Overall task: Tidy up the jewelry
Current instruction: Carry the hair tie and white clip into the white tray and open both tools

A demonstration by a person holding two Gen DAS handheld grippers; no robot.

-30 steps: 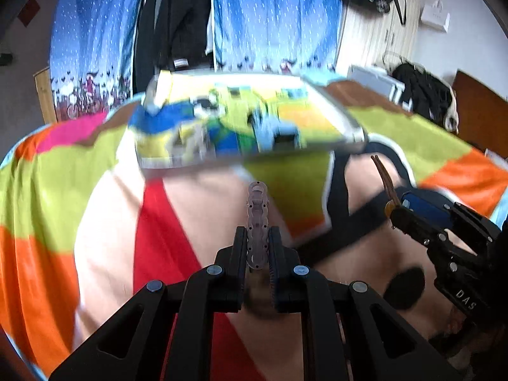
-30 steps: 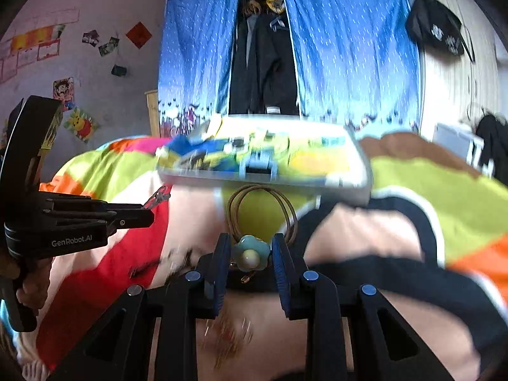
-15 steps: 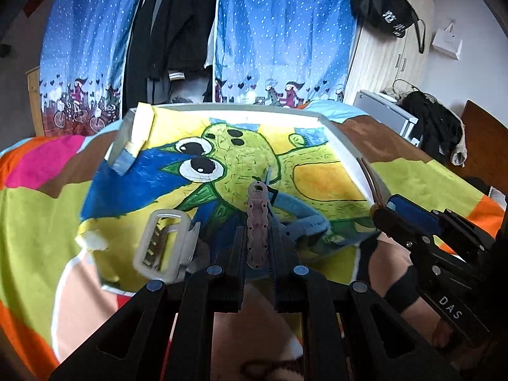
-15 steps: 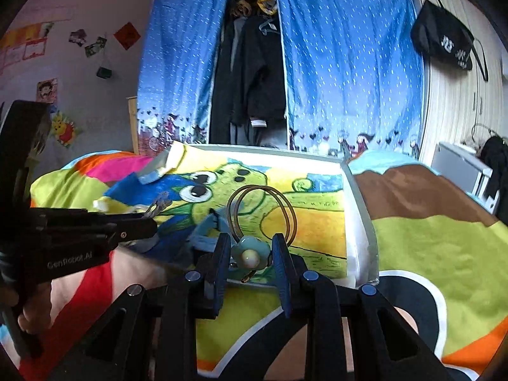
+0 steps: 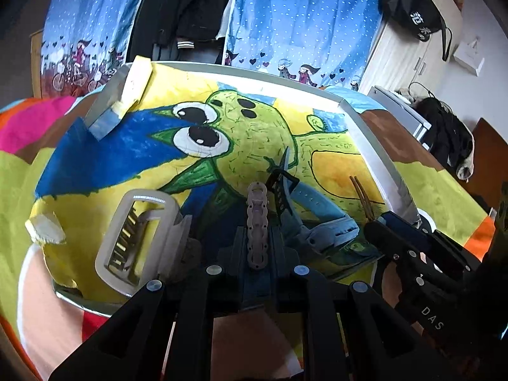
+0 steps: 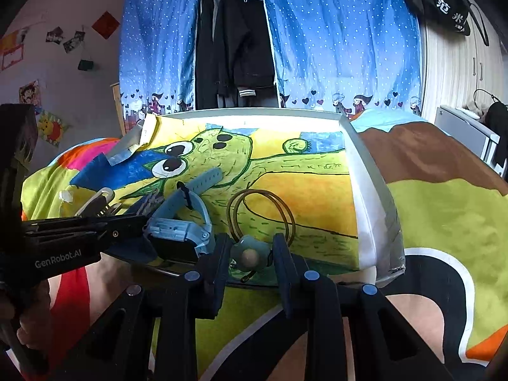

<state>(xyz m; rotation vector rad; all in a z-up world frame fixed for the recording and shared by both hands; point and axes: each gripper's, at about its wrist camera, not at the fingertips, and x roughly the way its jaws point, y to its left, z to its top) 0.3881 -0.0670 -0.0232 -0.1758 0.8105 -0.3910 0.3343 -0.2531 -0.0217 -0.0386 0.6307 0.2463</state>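
A shallow white tray (image 5: 371, 146) lined with a green cartoon drawing lies on the bed. My left gripper (image 5: 257, 241) is shut on a pale mauve link-shaped hair clip (image 5: 256, 206), held over the tray's near edge. My right gripper (image 6: 250, 247) is shut on the teal flower bead of a brown hair tie (image 6: 263, 212), whose loops hang over the tray (image 6: 362, 174). In the tray lie a blue smartwatch (image 5: 317, 219) (image 6: 181, 222) and a white claw clip (image 5: 136, 235) (image 6: 98, 200). Each gripper shows in the other's view: right gripper (image 5: 374, 225), left gripper (image 6: 139, 222).
A colourful bedspread (image 6: 444, 209) surrounds the tray. Torn corner flaps (image 5: 127, 95) stand up at the tray's far left. Blue curtains (image 6: 343, 47) and hanging dark clothes (image 6: 235, 47) stand behind the bed. A hand (image 6: 28, 327) holds the left gripper's handle.
Both grippers have moved forward from the bedspread to the tray's near edge, so the tray now fills the view. Each still holds its item.
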